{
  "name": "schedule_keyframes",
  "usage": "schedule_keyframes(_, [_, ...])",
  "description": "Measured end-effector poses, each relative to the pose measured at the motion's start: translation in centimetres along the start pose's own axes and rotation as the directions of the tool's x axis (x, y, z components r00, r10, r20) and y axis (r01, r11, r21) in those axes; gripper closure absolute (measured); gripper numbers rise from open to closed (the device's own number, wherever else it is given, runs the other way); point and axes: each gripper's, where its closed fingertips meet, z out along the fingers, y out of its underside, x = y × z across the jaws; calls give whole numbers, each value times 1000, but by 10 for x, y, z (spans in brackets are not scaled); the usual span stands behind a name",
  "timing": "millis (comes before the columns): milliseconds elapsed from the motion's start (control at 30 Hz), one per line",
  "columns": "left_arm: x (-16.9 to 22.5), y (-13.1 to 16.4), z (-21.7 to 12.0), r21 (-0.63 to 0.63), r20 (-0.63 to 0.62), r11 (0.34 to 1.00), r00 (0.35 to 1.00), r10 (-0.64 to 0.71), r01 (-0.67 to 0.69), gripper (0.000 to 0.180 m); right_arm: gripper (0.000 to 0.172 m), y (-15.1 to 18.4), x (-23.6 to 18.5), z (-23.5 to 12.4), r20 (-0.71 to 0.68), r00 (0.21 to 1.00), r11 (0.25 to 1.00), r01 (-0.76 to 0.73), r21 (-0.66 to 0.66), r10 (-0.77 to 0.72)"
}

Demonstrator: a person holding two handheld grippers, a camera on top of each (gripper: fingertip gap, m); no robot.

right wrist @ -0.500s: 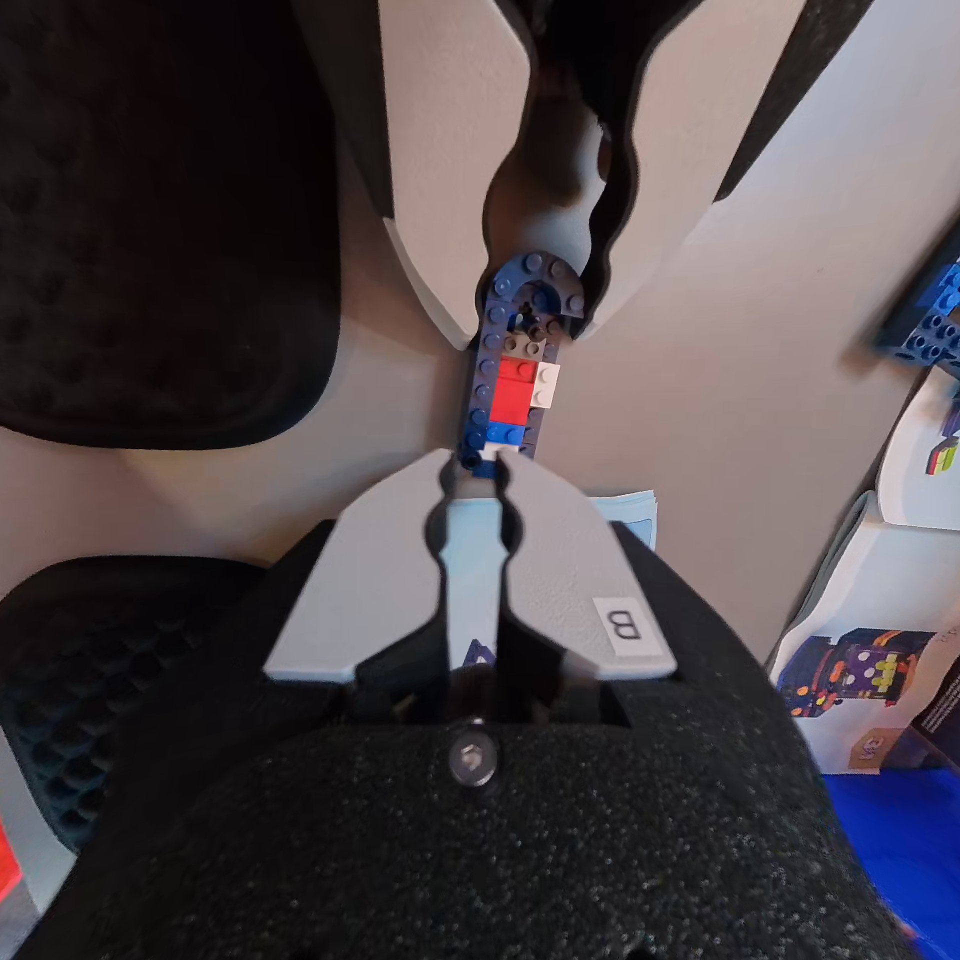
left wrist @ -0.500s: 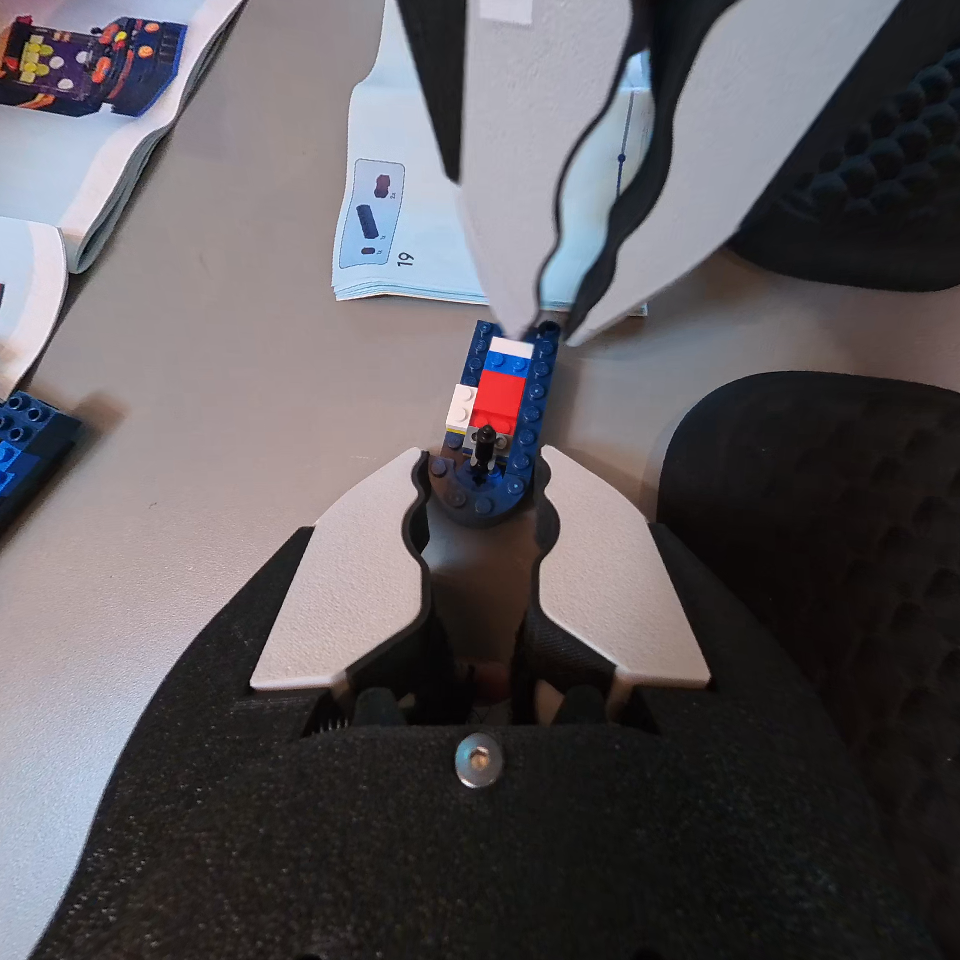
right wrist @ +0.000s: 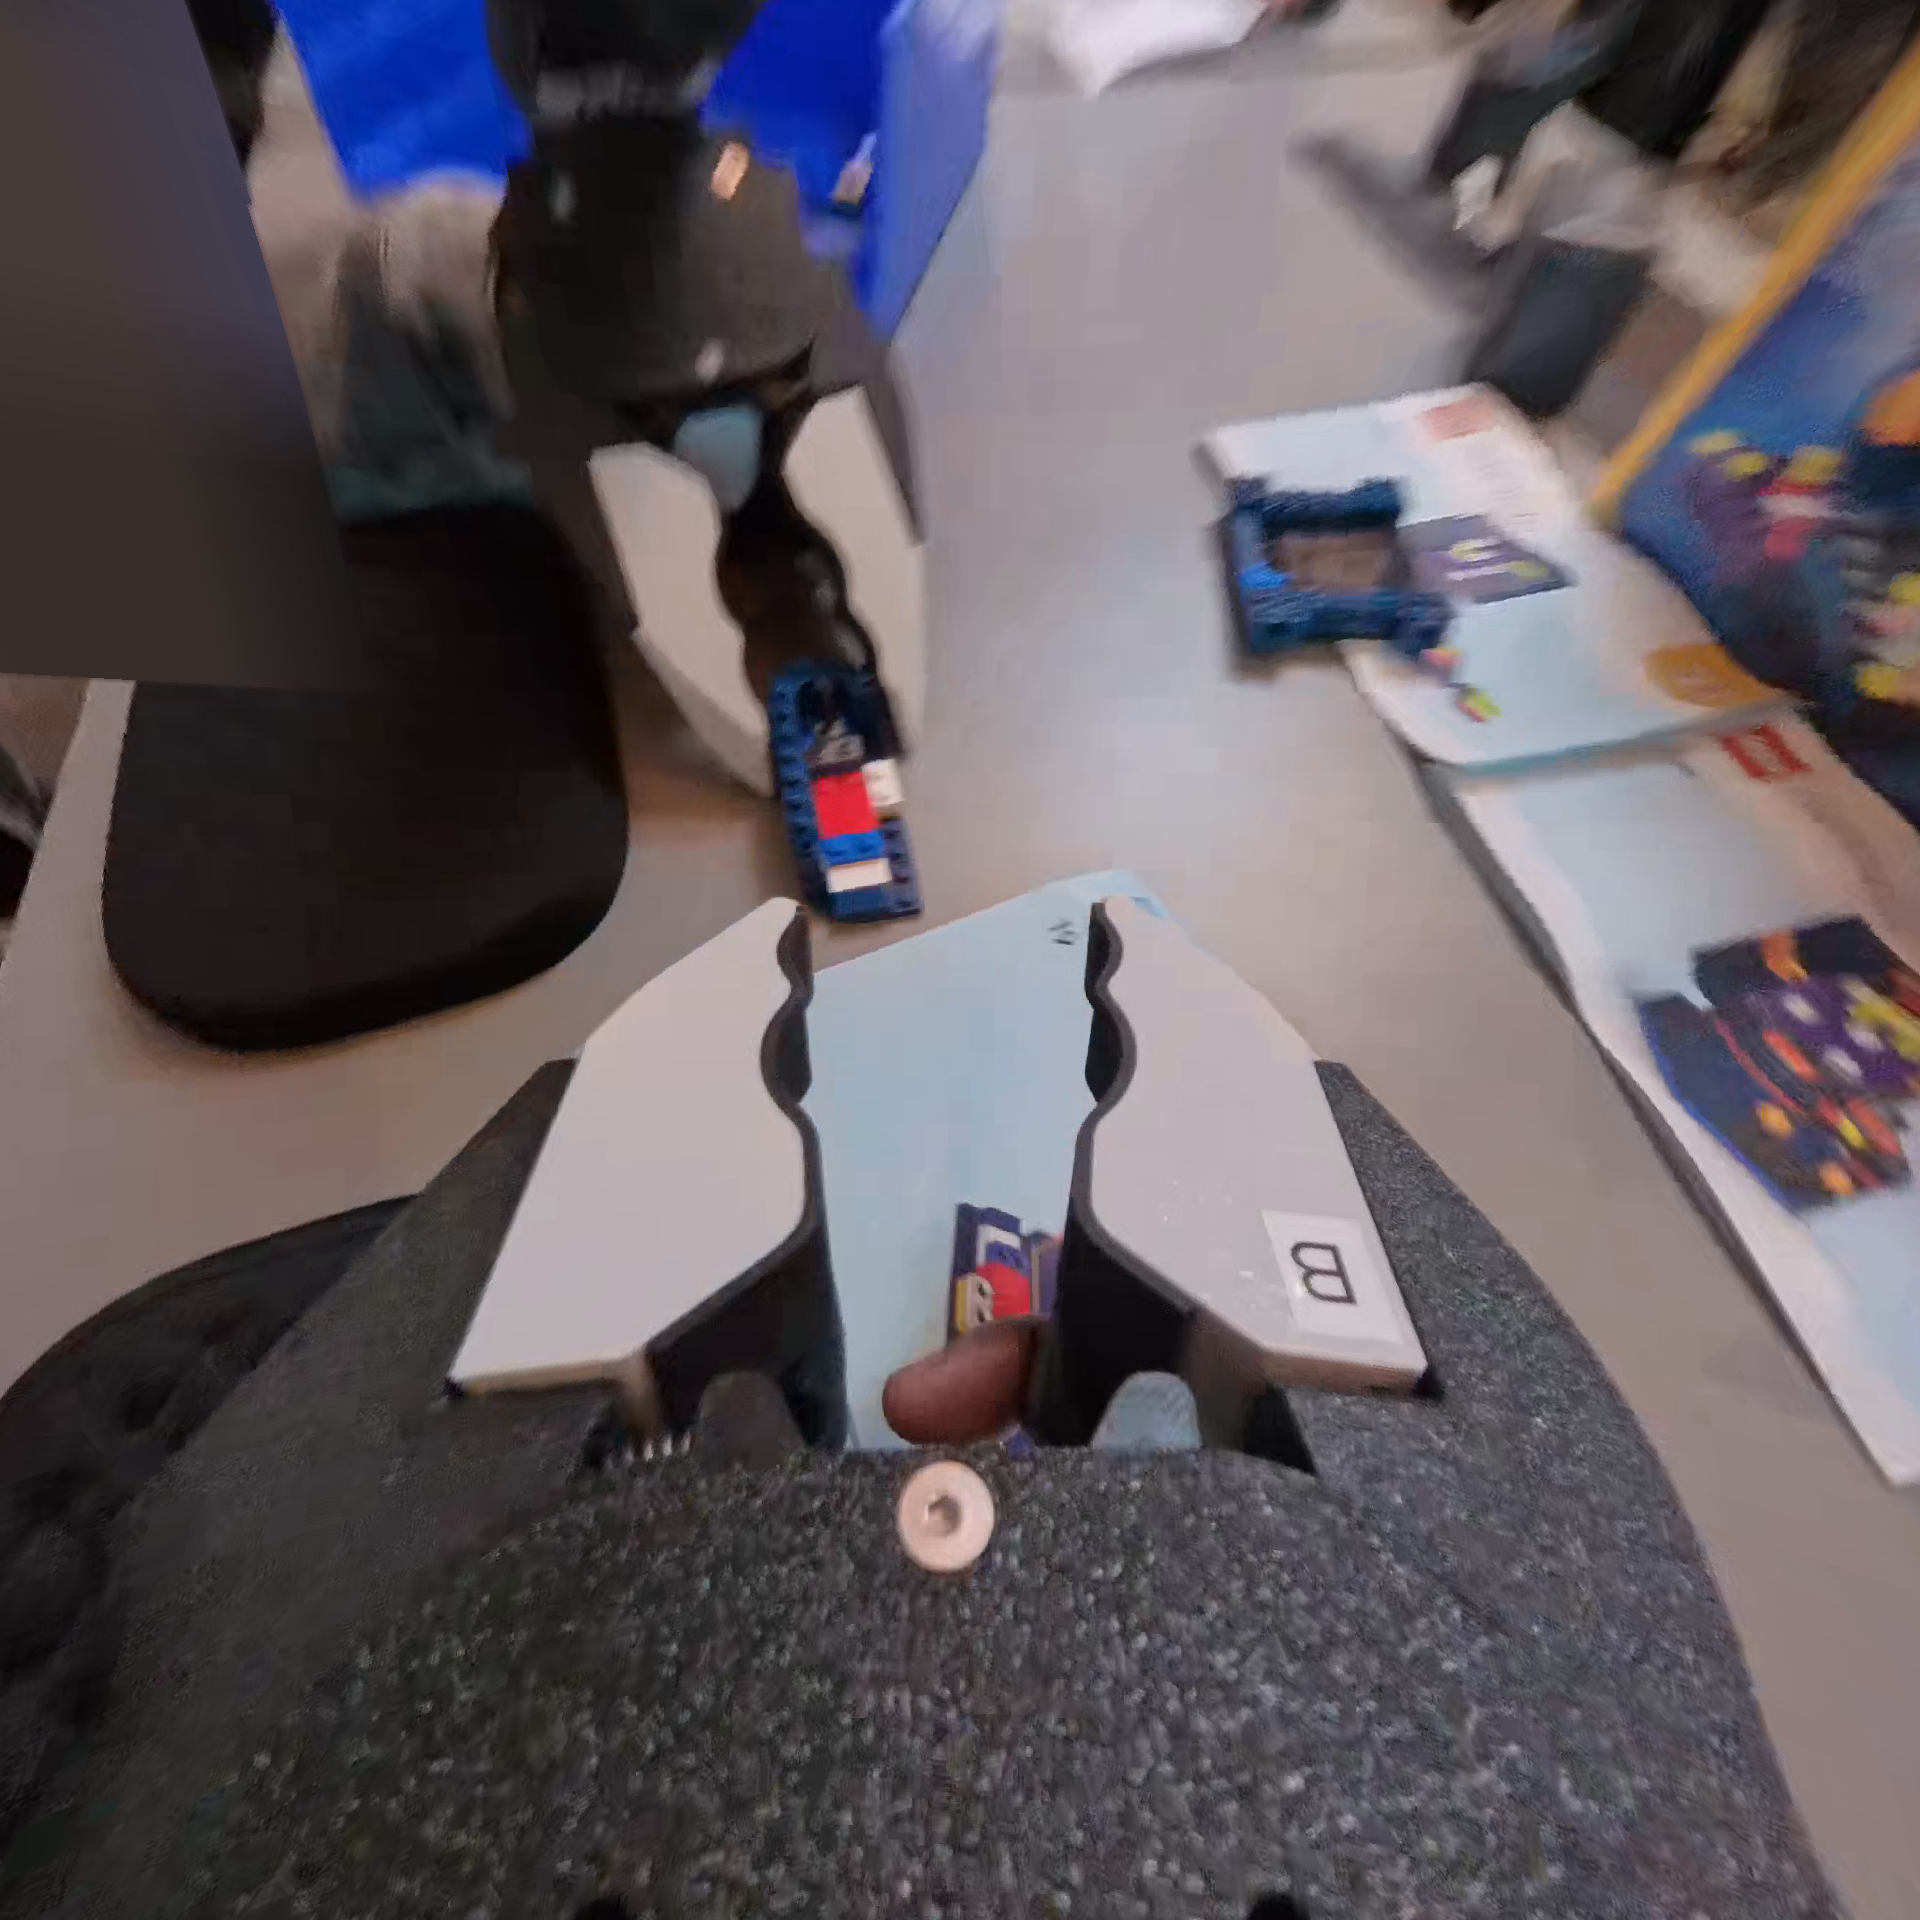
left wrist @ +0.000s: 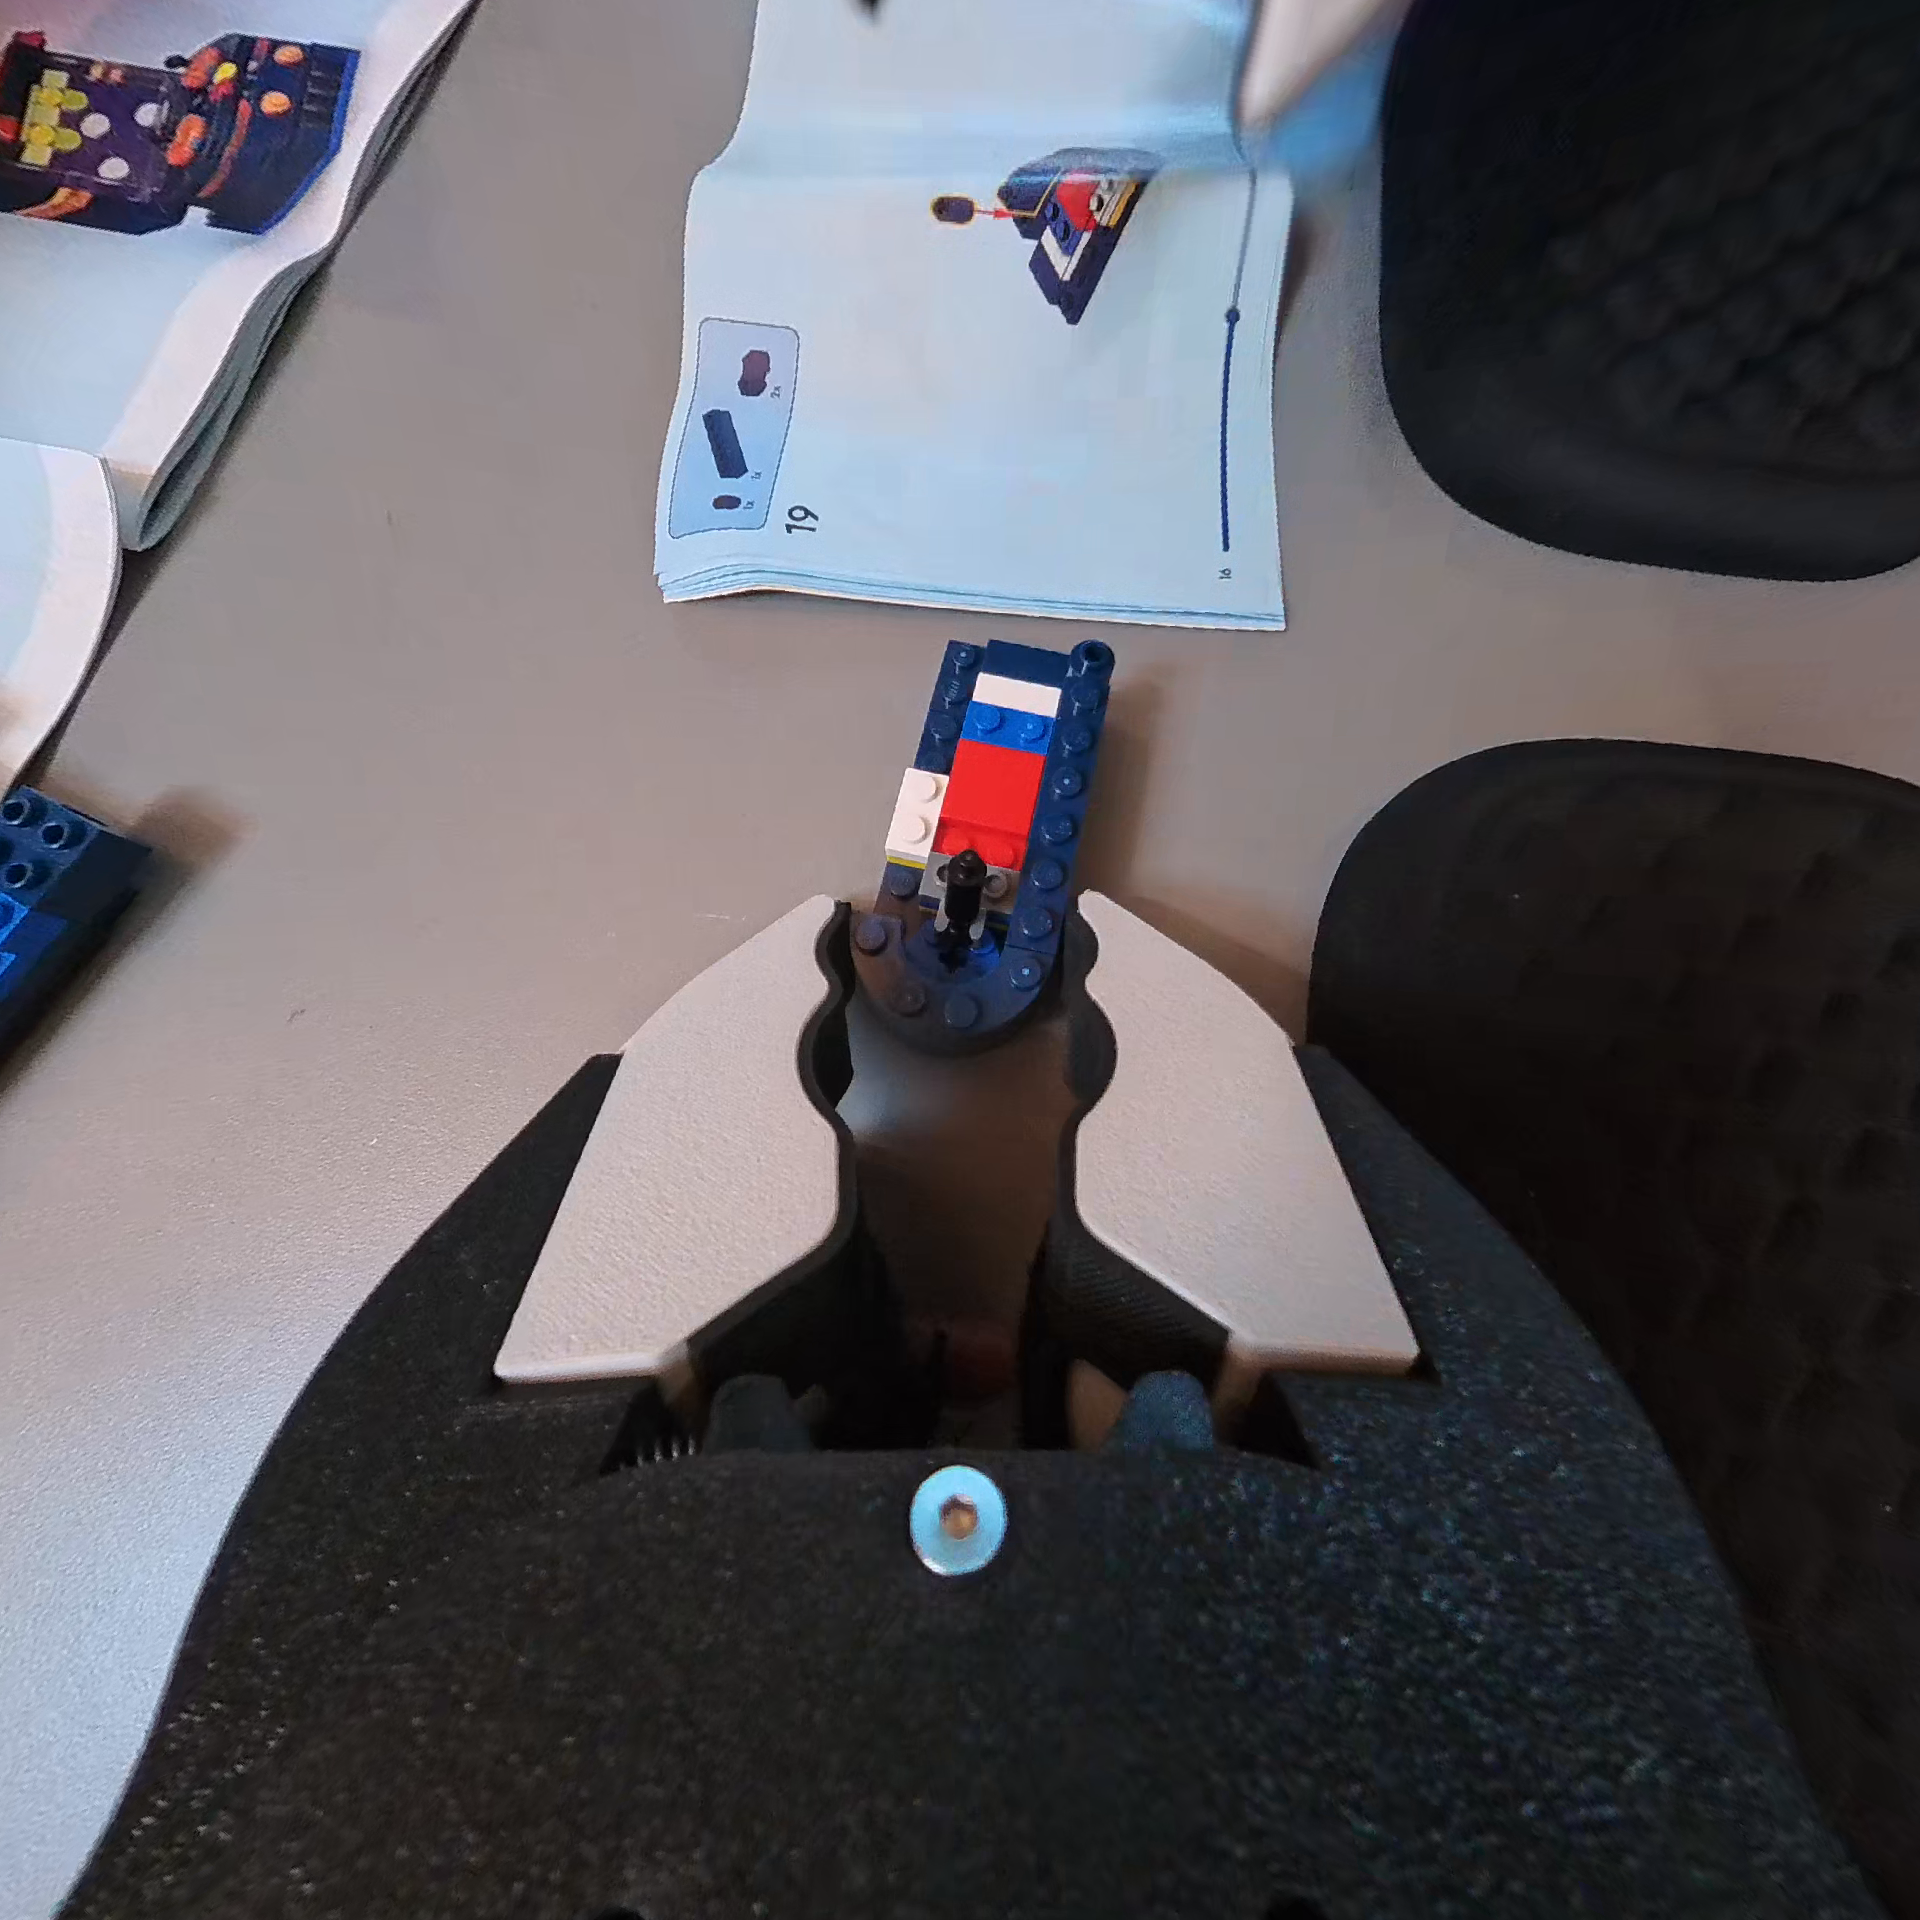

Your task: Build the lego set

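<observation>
A small brick model (left wrist: 992,790) with a dark blue hull and red, white and blue bricks lies on the grey table (left wrist: 436,727). My left gripper (left wrist: 956,925) is shut on its rounded end, with both pads against the hull. The right wrist view shows the same grasp: the model (right wrist: 847,821) sits in the left gripper (right wrist: 821,743). My right gripper (right wrist: 945,920) is open and empty. It hovers over a light blue instruction booklet (right wrist: 935,1039), a little back from the model's square end. It shows only as a blur at the top of the left wrist view (left wrist: 1299,62).
The booklet (left wrist: 987,436) lies just beyond the model. Black rubber pads (left wrist: 1662,291) (left wrist: 1662,1039) lie to the right. Other open booklets (left wrist: 208,208) and a blue brick assembly (left wrist: 52,873) lie at the left. The right wrist view shows a coloured box (right wrist: 1818,520) at the far right. The left gripper's tips are roughly 11 cm from the right gripper's.
My right gripper has opened, let go of the model's far end and drawn back and up over the booklet. My left gripper keeps its hold; the model has not moved.
</observation>
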Motion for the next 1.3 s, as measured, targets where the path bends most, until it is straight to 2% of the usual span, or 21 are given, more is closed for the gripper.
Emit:
schedule_keyframes(100, [1,0,0,0,-3,1000,1000,5,-5,140,127,4,31,-34,-128,983,961,-98,260,135])
schedule_keyframes(133, [0,0,0,-1,5,1000,1000,6,-6,135,136,10,43,-46,-175,963,934,-137,330,203])
schedule_keyframes(167, [-3,0,0,-1,22,1000,1000,-3,4,129,153,17,54,-56,-204,939,918,-197,343,278])
schedule_keyframes(200, [-5,0,1,-3,31,1000,999,-12,12,123,159,23,58,-62,-208,929,922,-234,310,305])
schedule_keyframes(267, [-9,0,0,-2,47,999,998,-33,33,108,172,34,59,-71,-221,940,953,-214,215,261])
schedule_keyframes(300, [-12,-3,-2,23,64,999,997,-39,37,105,172,38,55,-73,-220,949,967,-192,169,227])
schedule_keyframes(400, [-25,-29,-22,191,162,982,986,-34,3,102,172,54,27,-60,-117,983,990,-143,1,142])
schedule_keyframes(467, [-29,-61,-44,330,250,944,965,-72,-15,102,172,65,16,-48,-107,991,993,-89,-76,81])
schedule_keyframes(500, [-24,-82,-55,406,279,913,957,-83,-39,107,172,68,11,-43,-98,994,993,-55,-101,45])
schedule_keyframes(567, [-10,-123,-69,533,326,842,939,-113,-84,132,172,73,3,-33,-76,997,990,-31,-138,20])
schedule_keyframes(600, [-2,-137,-68,571,323,818,936,-142,-73,146,172,83,-1,-30,-59,998,979,-36,-200,24])
schedule_keyframes(633, [11,-146,-56,574,269,818,950,-159,-26,155,171,93,-3,-28,-54,998,964,-37,-264,24])
schedule_keyframes(700, [44,-154,-25,524,61,845,985,-162,106,164,172,90,-9,-27,-36,999,965,-31,-260,22])
schedule_keyframes(767, [65,-159,-4,526,-85,826,980,-182,200,171,172,90,-11,-25,-52,999,967,-14,-253,1])
schedule_keyframes(867, [56,-135,28,426,-24,884,979,-204,195,173,172,89,-13,-25,-84,992,960,67,-273,-93])
schedule_keyframes(1033, [54,-121,44,329,-2,922,977,-214,202,173,172,88,-23,-22,-55,980,938,165,-305,-190])
schedule_keyframes(1200, [62,-99,65,132,14,978,986,-164,161,176,172,87,-25,-22,-50,979,936,172,-307,-196])
schedule_keyframes(1300, [62,-92,70,80,31,986,988,-152,149,179,172,87,-25,-22,-45,979,936,176,-306,-198])
